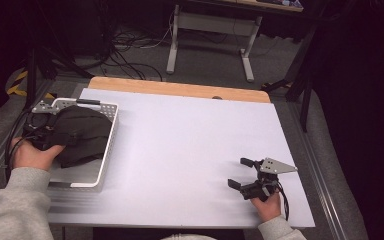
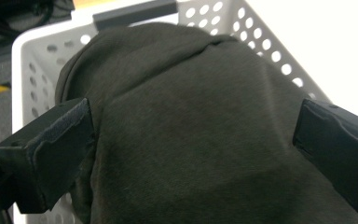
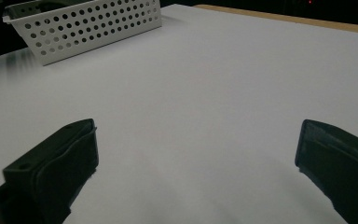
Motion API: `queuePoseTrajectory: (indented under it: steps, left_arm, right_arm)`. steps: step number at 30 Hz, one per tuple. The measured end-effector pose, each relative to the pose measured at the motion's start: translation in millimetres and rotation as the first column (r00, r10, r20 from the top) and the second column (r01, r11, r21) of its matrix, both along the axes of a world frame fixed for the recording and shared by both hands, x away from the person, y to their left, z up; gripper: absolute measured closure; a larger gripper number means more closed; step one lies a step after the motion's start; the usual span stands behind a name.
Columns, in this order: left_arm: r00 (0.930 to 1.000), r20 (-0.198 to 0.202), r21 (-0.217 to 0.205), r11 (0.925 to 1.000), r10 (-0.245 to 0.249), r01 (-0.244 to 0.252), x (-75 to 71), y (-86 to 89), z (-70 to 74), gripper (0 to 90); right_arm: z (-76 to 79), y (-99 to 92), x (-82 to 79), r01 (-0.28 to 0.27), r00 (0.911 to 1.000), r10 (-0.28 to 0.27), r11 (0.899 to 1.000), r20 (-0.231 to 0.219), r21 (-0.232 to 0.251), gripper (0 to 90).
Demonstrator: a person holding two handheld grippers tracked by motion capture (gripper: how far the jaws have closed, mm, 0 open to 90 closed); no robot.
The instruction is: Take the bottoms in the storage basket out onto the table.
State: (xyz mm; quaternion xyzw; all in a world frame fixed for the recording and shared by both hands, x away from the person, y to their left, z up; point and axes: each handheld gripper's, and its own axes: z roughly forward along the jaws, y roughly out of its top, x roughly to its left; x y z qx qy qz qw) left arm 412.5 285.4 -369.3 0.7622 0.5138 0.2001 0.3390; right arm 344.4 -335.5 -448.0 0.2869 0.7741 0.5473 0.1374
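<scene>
Item under work: dark cloth garment [image 1: 80,135], bunched in a heap inside the white perforated basket [image 1: 109,131] at the left end of the desk [image 1: 190,145]. The heap is seen to rise above the basket rim.

Left gripper [image 1: 47,136]: positioned over the garment from the near-left side. In the left gripper view the jaws are spread wide, one either side of the heap; nothing is clamped. The left pad [image 2: 51,149] appears to press against the cloth edge; contact on the other side cannot be confirmed.

Right gripper [image 1: 247,175]: held low over the bare desk at the near-right corner, well apart from the basket. Jaws wide apart, nothing between them.

Handling, judged: garment is taken to be soft, light, limp, non-fragile. No stiffness is to be expected; it will sag and unfold when lifted, and a trailing part may catch on the rim or drag the light basket. Hold is best taken on a raised fold near the top centre of the heap [image 2: 191,116], w/ a thick pinch of cloth. The knit looks matte, so slip risk is judged low.

Surface: desk covered by a smooth white sheet, wooden edge showing at the far side [image 1: 180,90].

Room: dim, grey floor, loose cables [image 1: 130,42], a white frame leg [image 1: 172,50] behind the desk.
</scene>
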Motion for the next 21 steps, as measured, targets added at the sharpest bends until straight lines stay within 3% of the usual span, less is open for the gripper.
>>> queuePoseTrajectory:
  steps: [5,10,14,18,20,21]
  left_arm:
    - [0.9987,-0.051,-0.006,0.9999,0.009,-0.009,7.1,2.2,-6.5,0.1]
    - [0.9923,-0.124,0.002,0.9999,0.010,-0.010,14.5,-1.5,-15.1,0.1]
    - [0.9891,-0.145,-0.007,0.9997,0.022,-0.024,17.1,-2.8,-17.4,0.1]
    - [0.9828,-0.183,-0.017,0.9995,0.024,-0.027,19.1,-2.7,-20.5,0.0]
    - [0.9755,-0.217,0.000,0.9993,0.037,-0.038,19.3,-4.3,-22.3,0.1]
    - [0.9755,-0.217,0.000,0.9993,0.037,-0.038,19.3,-4.3,-22.3,0.1]
  right_arm:
    - [-0.1,0.1,0.1,-0.001,1.0000,0.001,1.000,-0.001,-0.002,0.0]
    - [-0.3,0.3,0.3,-0.001,1.0000,0.001,1.000,-0.003,-0.002,0.0]
    - [-0.5,0.4,0.5,-0.004,1.0000,0.004,1.000,-0.004,-0.003,0.0]
    - [-0.7,0.7,0.7,-0.005,1.0000,0.005,1.000,-0.004,-0.003,0.0]
    - [-0.8,0.8,0.8,-0.006,1.0000,0.006,1.000,-0.005,-0.004,0.0]
    - [-0.8,0.8,0.8,-0.006,1.0000,0.006,1.000,-0.005,-0.004,0.0]
